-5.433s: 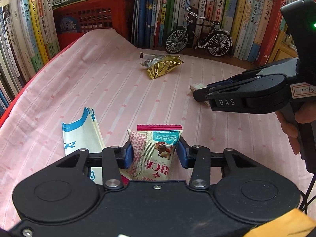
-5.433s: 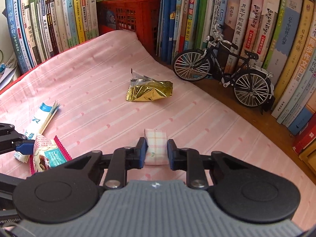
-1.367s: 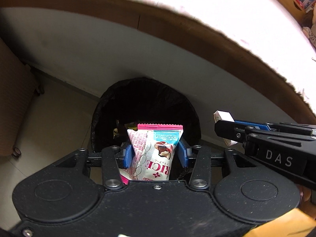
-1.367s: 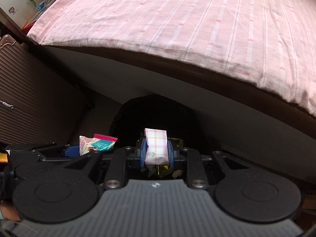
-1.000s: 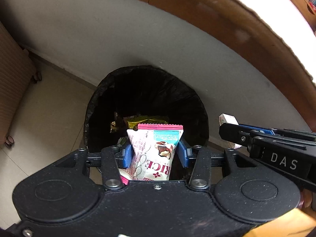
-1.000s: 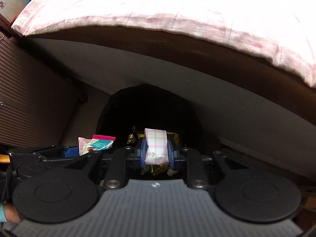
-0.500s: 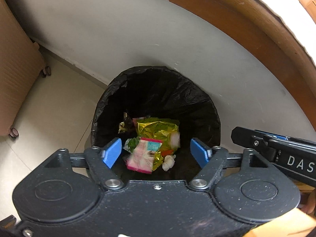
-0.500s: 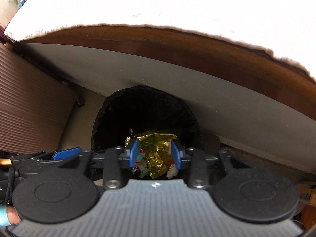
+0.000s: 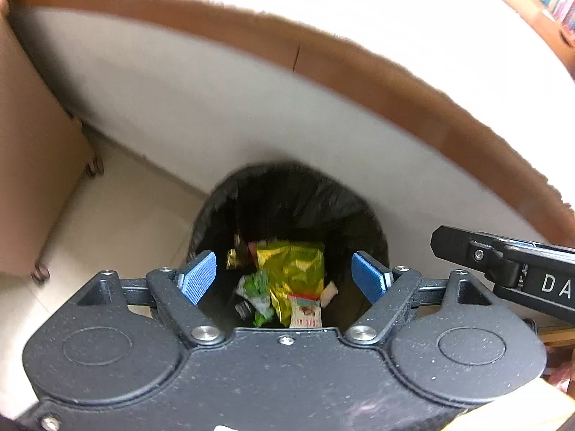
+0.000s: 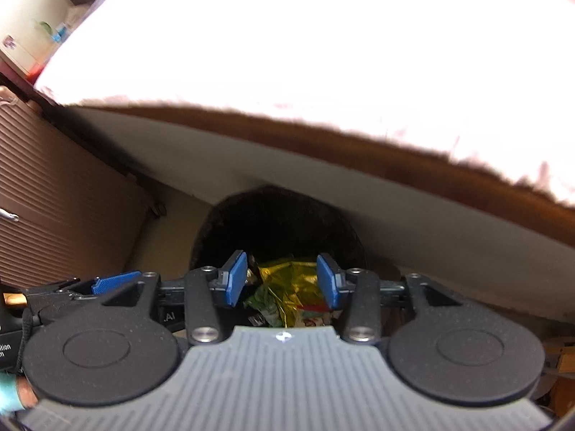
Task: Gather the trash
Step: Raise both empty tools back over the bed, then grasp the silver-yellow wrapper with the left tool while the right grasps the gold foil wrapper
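Observation:
A bin lined with a black bag [image 9: 287, 194] [image 10: 273, 215] stands on the floor below the table edge. Inside lie a gold foil wrapper [image 9: 291, 269] [image 10: 287, 280], green scraps [image 9: 257, 287] and the pink-edged rice snack packet [image 9: 305, 310]. My left gripper [image 9: 284, 276] hangs above the bin, its jaws still opening, with nothing between its blue pads [image 9: 197, 276]. My right gripper [image 10: 284, 283] is over the same bin, its jaws also opening and empty. The right gripper's black finger [image 9: 503, 255] shows at the right of the left wrist view.
The brown table edge [image 9: 323, 57] under a bright cloth [image 10: 287, 54] arches over the bin, with a pale wall [image 9: 215, 107] behind. A ribbed brown case on wheels [image 10: 54, 197] [image 9: 32, 179] stands left of the bin on the light floor [image 9: 107, 215].
Both grippers let go: the snack packet and the checked packet dropped into the bin. Both jaws widened, and both grippers rose, so the bin looks smaller and more table edge shows.

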A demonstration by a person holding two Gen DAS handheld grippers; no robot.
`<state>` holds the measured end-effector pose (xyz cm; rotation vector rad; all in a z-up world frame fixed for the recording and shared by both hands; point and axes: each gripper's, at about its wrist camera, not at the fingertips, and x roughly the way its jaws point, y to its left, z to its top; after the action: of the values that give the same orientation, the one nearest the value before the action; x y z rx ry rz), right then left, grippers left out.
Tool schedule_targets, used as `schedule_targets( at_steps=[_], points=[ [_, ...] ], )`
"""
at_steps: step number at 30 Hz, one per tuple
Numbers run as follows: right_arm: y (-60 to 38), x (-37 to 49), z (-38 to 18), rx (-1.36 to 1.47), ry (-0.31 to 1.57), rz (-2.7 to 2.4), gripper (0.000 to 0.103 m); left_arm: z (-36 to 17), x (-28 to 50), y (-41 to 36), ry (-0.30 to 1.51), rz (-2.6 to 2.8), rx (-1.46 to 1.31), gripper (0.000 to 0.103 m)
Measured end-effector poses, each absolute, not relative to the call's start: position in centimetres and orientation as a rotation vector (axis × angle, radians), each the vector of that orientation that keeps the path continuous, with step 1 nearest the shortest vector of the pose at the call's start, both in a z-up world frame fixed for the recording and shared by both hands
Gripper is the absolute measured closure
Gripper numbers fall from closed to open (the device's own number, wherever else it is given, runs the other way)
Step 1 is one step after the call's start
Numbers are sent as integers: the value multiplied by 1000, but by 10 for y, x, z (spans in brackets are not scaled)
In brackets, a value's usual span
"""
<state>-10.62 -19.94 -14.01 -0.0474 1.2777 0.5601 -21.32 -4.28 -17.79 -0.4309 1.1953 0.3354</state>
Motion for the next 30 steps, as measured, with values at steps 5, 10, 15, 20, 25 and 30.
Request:
schedule_targets(
  at_steps=[5,10,15,20,25,30],
  points=[
    [-205,-103,-91,-22,1183,575,41,-118,-212,-31,1066,331,-393,19],
    [-211,-73,-38,22,1054,575,37,-65,-194,-13,929,354,-341,16],
    [-209,-21,-5,35,943,566,35,-30,-156,-1,824,369,-351,13],
    [-206,52,18,51,880,576,33,-17,-85,-3,800,368,-346,13],
    [-196,133,34,39,825,607,30,-34,-5,-4,788,375,-334,13],
    [-172,212,41,-16,785,662,25,-74,66,1,807,390,-330,18]
  ],
)
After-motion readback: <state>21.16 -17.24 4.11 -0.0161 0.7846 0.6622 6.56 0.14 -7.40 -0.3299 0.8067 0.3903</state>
